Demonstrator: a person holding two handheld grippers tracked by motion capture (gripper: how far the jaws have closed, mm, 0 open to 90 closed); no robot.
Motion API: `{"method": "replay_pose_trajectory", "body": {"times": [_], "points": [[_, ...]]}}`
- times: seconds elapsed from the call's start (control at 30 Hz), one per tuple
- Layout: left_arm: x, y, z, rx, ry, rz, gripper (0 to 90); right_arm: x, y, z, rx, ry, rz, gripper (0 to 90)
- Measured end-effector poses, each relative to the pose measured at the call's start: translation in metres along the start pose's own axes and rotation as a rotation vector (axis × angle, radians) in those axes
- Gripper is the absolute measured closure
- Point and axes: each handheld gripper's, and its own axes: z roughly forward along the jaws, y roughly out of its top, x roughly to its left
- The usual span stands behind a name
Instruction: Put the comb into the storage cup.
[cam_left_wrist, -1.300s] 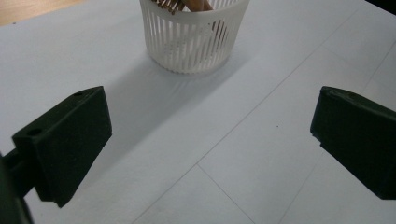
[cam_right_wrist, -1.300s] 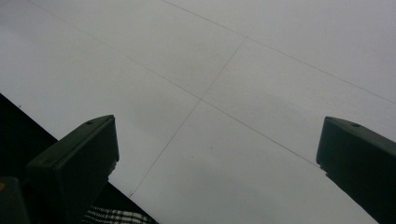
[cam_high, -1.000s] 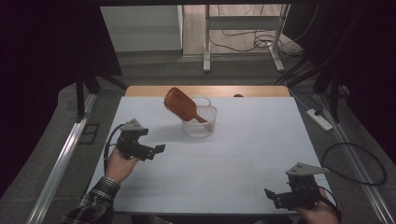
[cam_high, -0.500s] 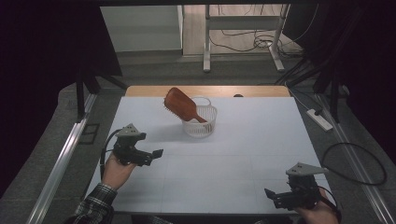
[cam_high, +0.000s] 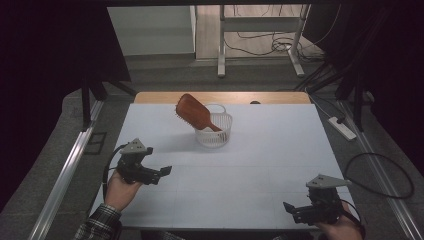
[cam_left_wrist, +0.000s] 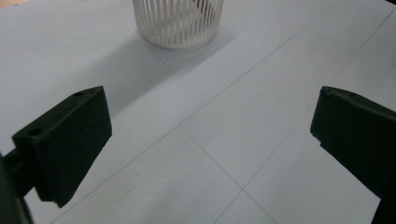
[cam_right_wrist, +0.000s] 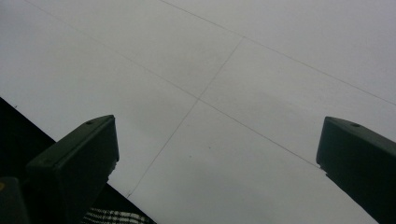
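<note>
While both hands sit low at the near edge of the table (cam_high: 260, 165), neither tool carries anything: the right gripper (cam_high: 300, 213) rests at the near right corner with its jaws spread wide over bare white surface, and the left gripper (cam_high: 161, 173), held level in a hand with a plaid cuff, points toward the middle, jaws likewise wide apart. Farther back stands the white slatted basket (cam_high: 214, 131), and the brown hairbrush (cam_high: 196, 112) leans in it, handle down, head tilted out over the rim. I judge this a pause with the brush already placed; any next move would need a reach forward.
</note>
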Motion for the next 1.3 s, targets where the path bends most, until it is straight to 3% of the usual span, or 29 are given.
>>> {"method": "replay_pose_trajectory", "body": {"times": [1.3], "points": [[-0.012, -0.045, -0.033, 0.020, 0.038, -0.056, 0.0, 0.000, 0.000, 0.001, 0.005, -0.008, -0.001, 0.0]]}}
